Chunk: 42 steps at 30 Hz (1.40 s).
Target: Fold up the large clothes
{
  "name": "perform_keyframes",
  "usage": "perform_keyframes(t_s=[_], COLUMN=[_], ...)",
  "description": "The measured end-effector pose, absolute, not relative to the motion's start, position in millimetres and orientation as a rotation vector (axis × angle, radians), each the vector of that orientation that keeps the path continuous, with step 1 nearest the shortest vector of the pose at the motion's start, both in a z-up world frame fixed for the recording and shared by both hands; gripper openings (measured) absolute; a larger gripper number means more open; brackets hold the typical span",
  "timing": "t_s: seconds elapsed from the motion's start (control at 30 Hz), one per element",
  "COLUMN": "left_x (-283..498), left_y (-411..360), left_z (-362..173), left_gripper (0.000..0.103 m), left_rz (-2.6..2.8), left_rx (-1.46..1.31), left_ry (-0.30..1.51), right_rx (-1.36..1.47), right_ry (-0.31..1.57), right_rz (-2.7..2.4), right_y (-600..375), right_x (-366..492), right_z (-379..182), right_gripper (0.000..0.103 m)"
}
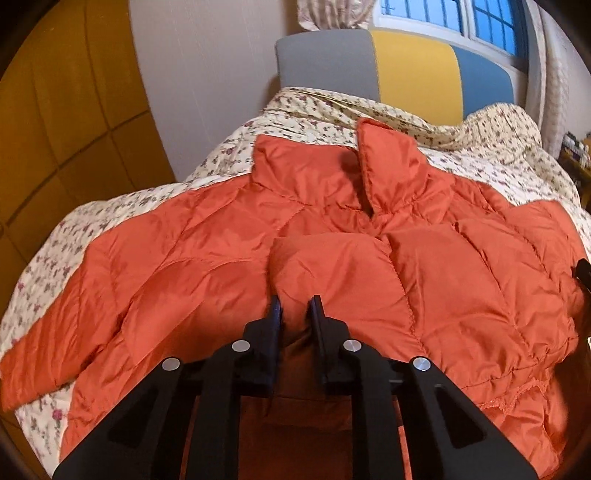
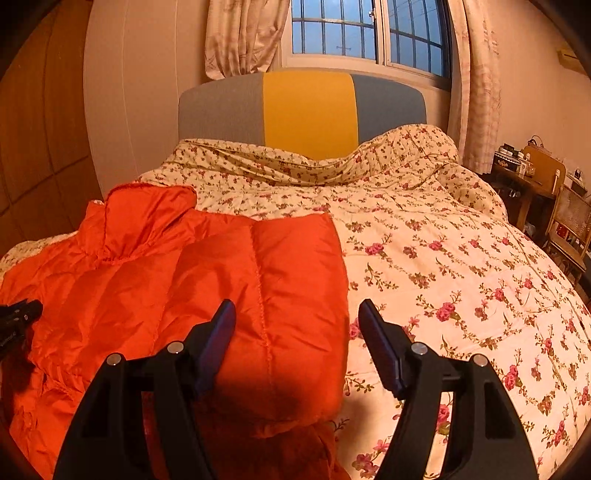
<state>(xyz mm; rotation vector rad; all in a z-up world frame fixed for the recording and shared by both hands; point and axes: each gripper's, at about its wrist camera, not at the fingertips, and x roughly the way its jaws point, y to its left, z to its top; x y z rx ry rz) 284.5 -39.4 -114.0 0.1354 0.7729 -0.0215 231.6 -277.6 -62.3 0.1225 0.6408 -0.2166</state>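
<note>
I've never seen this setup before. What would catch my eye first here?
A bright orange puffer jacket sprawls collar-up across the flowered quilt. Behind it, a grey, yellow and blue headboard stands beneath a barred window. Up close, the right tool gapes open over the jacket's edge.

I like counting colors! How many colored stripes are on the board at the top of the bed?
3 on the headboard: gray on the left, yellow in the middle, blue-gray on the right. The flowered quilt hides its bottom edge.

- Near hem of orange jacket [image 1: 332,236] hidden behind left gripper [image 1: 295,306], lower frame.
- Desk clutter [image 2: 517,158], right edge: too small to identify.
- Window [image 1: 461,18] cropped at top.
</note>
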Motion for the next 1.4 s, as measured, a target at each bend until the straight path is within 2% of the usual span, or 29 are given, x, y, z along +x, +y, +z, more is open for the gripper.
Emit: perform_keyframes(t_s=[0.17, 0.23, 0.33, 0.4, 0.57, 0.6, 0.63, 0.67, 0.7, 0.8, 1.07, 1.17, 1.2, 1.23, 1.27, 1.3, 1.4], left_x=[283, 284, 290, 293, 287, 288, 289, 290, 291, 287, 279, 288, 292, 300, 307, 311, 309], left_y=[-21, -11, 10, 19, 8, 6, 5, 5, 8, 15, 26, 18, 12, 2, -6, -12, -16], left_z=[-112, -114, -122, -126, -117, -116, -115, -114, -111, -103, -89, -97, -101, -109, -116, -123, -118], left_gripper=[0.011, 0.001, 0.001, 0.001, 0.003, 0.012, 0.04, 0.058, 0.084, 0.087, 0.087, 0.089, 0.089, 0.076, 0.056, 0.028, 0.013], left_rz=[0.024, 0.056, 0.088, 0.089, 0.007, -0.003, -0.016, -0.022, -0.007, -0.047, -0.083, -0.158, -0.162, -0.176, -0.208, -0.229, -0.222], left_rx=[0.111, 0.095, 0.026, -0.014, 0.0, -0.004, -0.018, -0.045, -0.069, -0.161, -0.318, -0.367, -0.344, -0.301, -0.271, -0.246, -0.197], left_ry=[0.752, 0.76, 0.803, 0.812, 0.769, 0.772, 0.777, 0.778, 0.757, 0.703, 0.646, 0.698, 0.733, 0.789, 0.836, 0.87, 0.827], right_rx=[0.11, 0.128, 0.153, 0.141, 0.173, 0.185, 0.198, 0.205, 0.21, 0.222, 0.333, 0.341, 0.338, 0.342, 0.342, 0.335, 0.293], right_ry=[0.624, 0.619, 0.617, 0.629, 0.669, 0.666, 0.665, 0.669, 0.677, 0.68, 0.594, 0.618, 0.623, 0.63, 0.636, 0.642, 0.654], right_rz=[-0.186, -0.177, -0.175, -0.156, -0.148, -0.154, -0.16, -0.163, -0.164, -0.173, -0.316, -0.337, -0.342, -0.339, -0.333, -0.323, -0.258], right_y=[-275, -278, -282, -280, -285, -288, -291, -292, -294, -298, -338, -350, -351, -352, -351, -349, -336], right_x=[237, 241, 249, 256, 270, 269, 268, 268, 269, 267, 233, 228, 228, 228, 229, 230, 238], right_z=[-51, -46, -44, -46, -55, -56, -57, -57, -59, -59, -45, -46, -47, -47, -48, -47, -44], right_gripper=[0.069, 0.067, 0.065, 0.057, 0.056, 0.056, 0.056, 0.056, 0.056, 0.056, 0.057, 0.056, 0.055, 0.055, 0.052, 0.049, 0.043])
